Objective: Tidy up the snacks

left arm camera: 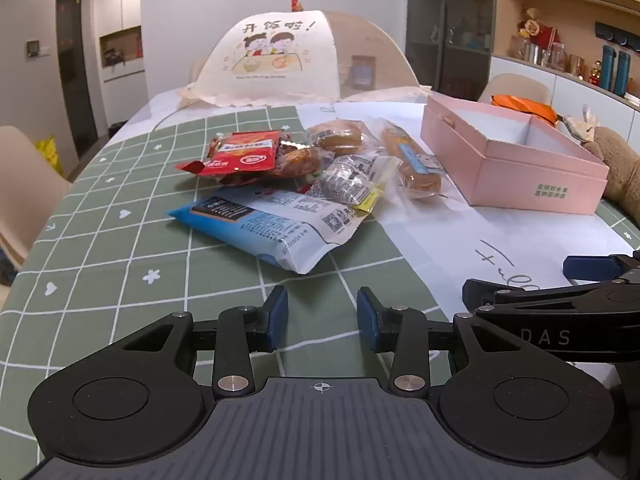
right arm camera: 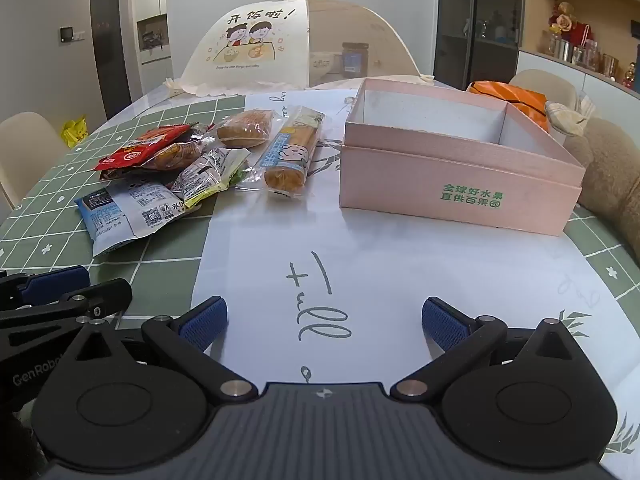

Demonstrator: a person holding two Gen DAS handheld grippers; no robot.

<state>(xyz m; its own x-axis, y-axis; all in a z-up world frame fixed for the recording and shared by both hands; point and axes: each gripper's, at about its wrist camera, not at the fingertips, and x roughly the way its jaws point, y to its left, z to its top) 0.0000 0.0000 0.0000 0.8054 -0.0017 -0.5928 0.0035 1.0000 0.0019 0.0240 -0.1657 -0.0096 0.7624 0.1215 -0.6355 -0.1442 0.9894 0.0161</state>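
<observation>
Snacks wait ahead of us: our left gripper hovers with jaws partly spread and empty, our right gripper spread wide and empty too. Outward, the blue-white packet lies nearest the left jaws, its long axis slanting across them, fronting the pile mid-table; the pink box stands toward the table's right edge, ahead of the right gripper.

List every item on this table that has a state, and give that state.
pink box: open, no lid, empty inside.
snack pile: sealed packets, heaped on the table, none in the box.
long bread packet: sealed, lying flat beside the pile.
left gripper: partly open, empty.
right gripper: wide open, empty.
</observation>
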